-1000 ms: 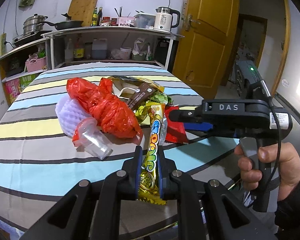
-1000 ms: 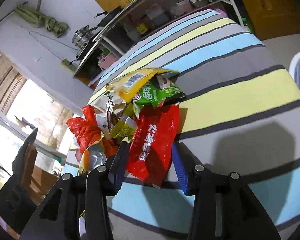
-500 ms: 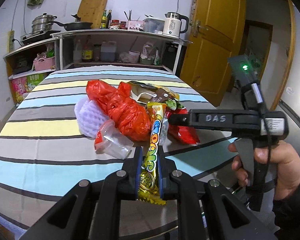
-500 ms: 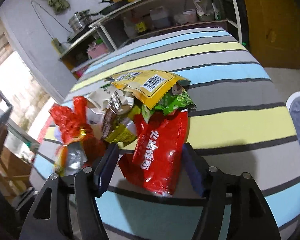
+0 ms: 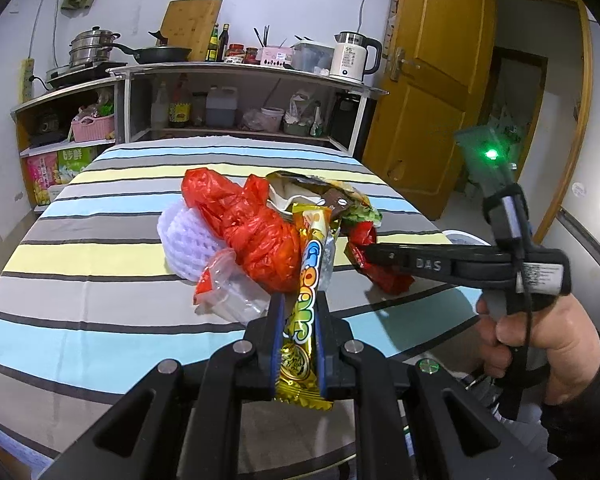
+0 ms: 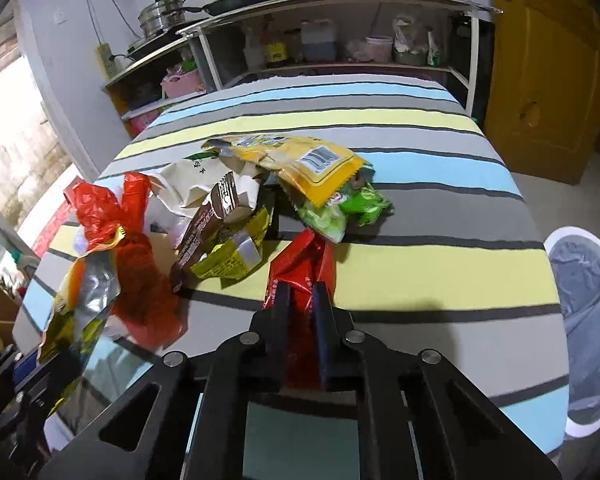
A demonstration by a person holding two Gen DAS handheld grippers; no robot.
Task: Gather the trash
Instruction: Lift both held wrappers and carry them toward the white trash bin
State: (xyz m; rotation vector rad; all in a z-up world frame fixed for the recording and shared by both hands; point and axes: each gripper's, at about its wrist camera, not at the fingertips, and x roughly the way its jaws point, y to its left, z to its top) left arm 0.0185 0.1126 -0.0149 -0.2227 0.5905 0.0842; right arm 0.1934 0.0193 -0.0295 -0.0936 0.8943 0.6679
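A pile of trash lies on the striped table (image 5: 80,248): a red plastic bag (image 5: 252,228), white foam netting (image 5: 184,236), a clear plastic cup (image 5: 228,292), a yellow packet (image 6: 312,164), a green packet (image 6: 340,208) and a brown wrapper (image 6: 208,220). My left gripper (image 5: 298,308) is shut on a long gold candy wrapper (image 5: 304,312), held upright above the near table edge. My right gripper (image 6: 300,300) is shut on a red snack packet (image 6: 304,276), at the pile's right side; it also shows in the left wrist view (image 5: 364,256).
A white bin with a grey liner (image 6: 584,304) stands on the floor at the table's right. Kitchen shelves (image 5: 236,92) with pots and a kettle stand behind the table. A wooden door (image 5: 432,92) is at the back right.
My right gripper has closed on the red snack packet, which was loose between open jaws before. My left gripper has lifted and drawn back a little with the gold wrapper.
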